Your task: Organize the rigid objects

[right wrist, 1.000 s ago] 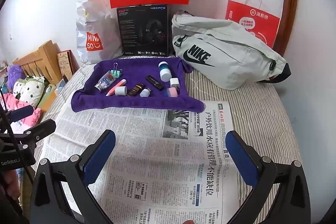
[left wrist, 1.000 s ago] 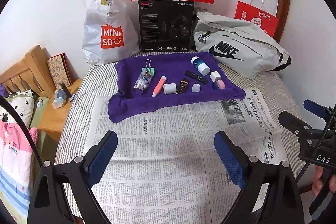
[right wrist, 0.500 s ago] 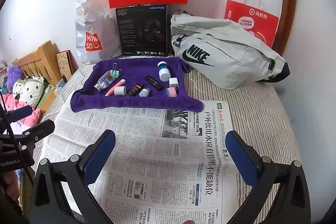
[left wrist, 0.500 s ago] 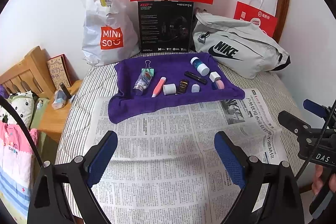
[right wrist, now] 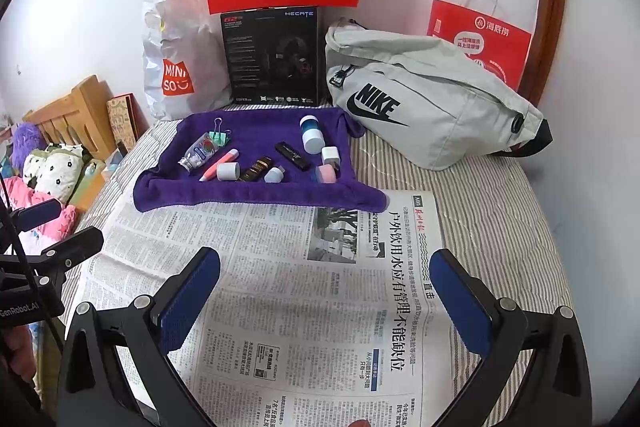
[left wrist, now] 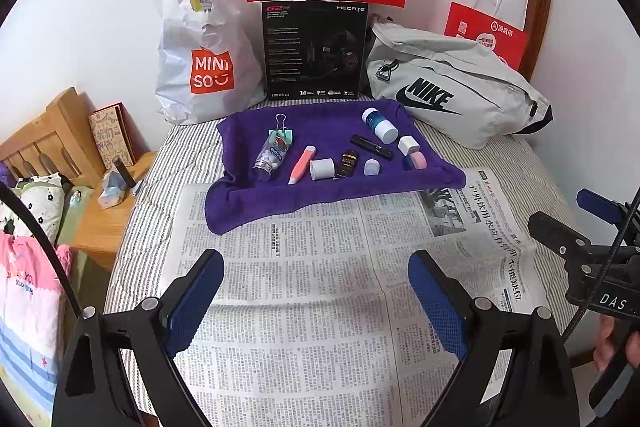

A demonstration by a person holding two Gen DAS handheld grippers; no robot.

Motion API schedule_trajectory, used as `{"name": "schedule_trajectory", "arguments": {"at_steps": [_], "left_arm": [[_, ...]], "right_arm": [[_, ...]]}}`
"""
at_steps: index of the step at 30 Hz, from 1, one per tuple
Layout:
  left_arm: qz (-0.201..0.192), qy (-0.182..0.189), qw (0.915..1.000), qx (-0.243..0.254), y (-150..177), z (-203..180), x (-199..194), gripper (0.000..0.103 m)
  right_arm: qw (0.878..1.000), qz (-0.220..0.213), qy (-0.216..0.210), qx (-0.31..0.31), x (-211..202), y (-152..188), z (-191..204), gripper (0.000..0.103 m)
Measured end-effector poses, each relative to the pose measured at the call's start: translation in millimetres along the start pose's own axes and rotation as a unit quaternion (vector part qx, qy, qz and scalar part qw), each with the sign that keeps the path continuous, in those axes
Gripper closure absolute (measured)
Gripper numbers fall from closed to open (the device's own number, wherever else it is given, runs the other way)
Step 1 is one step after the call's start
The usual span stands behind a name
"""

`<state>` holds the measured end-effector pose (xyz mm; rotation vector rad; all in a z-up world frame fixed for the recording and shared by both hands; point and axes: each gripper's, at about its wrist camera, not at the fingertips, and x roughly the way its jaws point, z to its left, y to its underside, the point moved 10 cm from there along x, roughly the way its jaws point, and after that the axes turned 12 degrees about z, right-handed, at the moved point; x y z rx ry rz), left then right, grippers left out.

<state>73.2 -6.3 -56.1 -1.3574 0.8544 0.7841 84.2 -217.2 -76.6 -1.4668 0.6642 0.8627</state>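
In the middle of both views, above a spread newspaper [left wrist: 320, 291] on the striped bed [right wrist: 492, 211], a purple towel [left wrist: 248, 203] carries the small rigid things to be organized. The left gripper [left wrist: 316, 303] and the right gripper [right wrist: 326, 301] both hover low in frame over the newspaper, jaws spread wide and empty, well apart from the towel.

On the towel lie a clear plastic bottle of white pellets [left wrist: 272, 155] touching a green binder clip [left wrist: 283, 133], a pink pen-shaped tube [left wrist: 302, 165], a white cylindrical cap [left wrist: 322, 169], a small black-and-gold box [left wrist: 347, 163], a pale blue cap [left wrist: 372, 167], a black stick [left wrist: 372, 146], a blue jar with a white lid [left wrist: 379, 125], a white cube [left wrist: 409, 145] and a pink round piece [left wrist: 418, 159].

The risks come from crowding and a soft base. The items in the lower row sit near one another, so wide jaws coming down on one could likely nudge a neighbour. The cylinders lying on their sides would probably roll if touched off-centre. The towel and bed give under pressure, so a firm press could tilt nearby things or pinch the cloth with the item. The bottle and clip, touching, might come up together.
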Motion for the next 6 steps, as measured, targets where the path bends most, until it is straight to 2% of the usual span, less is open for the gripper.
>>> {"name": "schedule_trajectory", "arguments": {"at_steps": [6], "left_arm": [[-0.006, 0.003, 1.0000, 0.005, -1.3, 0.7, -1.6, 0.006]], "right_arm": [[1.000, 0.003, 0.001, -0.001, 2.0, 1.9, -0.1, 0.000]]}}
